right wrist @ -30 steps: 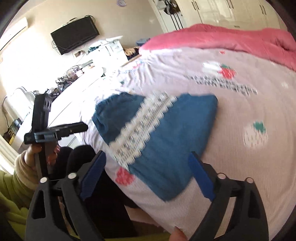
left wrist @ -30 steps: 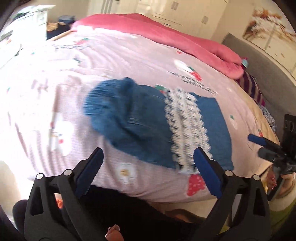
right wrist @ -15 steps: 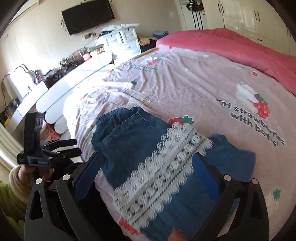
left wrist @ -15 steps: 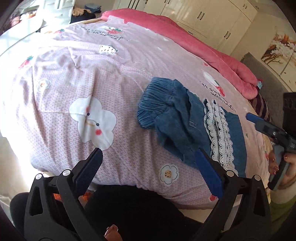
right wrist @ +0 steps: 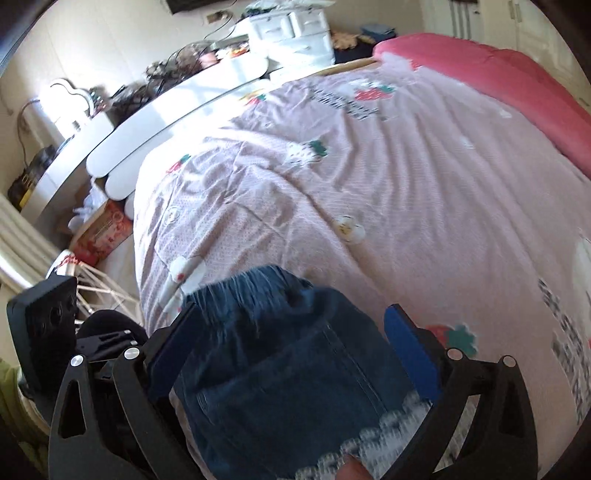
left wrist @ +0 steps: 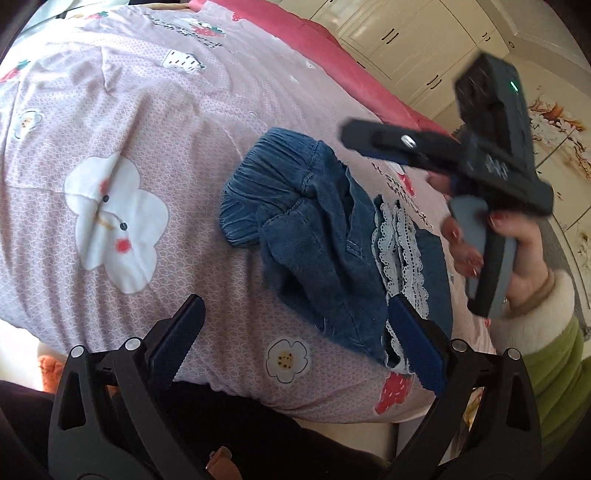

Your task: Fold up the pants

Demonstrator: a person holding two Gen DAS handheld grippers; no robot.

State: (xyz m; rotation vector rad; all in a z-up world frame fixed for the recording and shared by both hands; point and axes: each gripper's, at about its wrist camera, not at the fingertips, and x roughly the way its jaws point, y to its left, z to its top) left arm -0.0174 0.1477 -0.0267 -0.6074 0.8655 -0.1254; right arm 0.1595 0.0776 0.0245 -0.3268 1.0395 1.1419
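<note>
Lying bunched near the bedspread's (left wrist: 147,122) front edge, the denim pants (left wrist: 314,236) show white lace trim (left wrist: 400,254). Left gripper (left wrist: 295,347) hovers spread and empty; right gripper (right wrist: 291,354), also spread, hangs above the waistband. A white dresser (right wrist: 291,33) stands beyond.

Folded denim pants (left wrist: 317,236) — lace-trimmed, on bedspread (left wrist: 147,122)

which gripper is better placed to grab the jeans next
Probably right. The right gripper is open with the denim pants lying between its fingers, over the waistband end. The left gripper is also open but sits at the bed edge, mostly over the pink bedspread.
</note>
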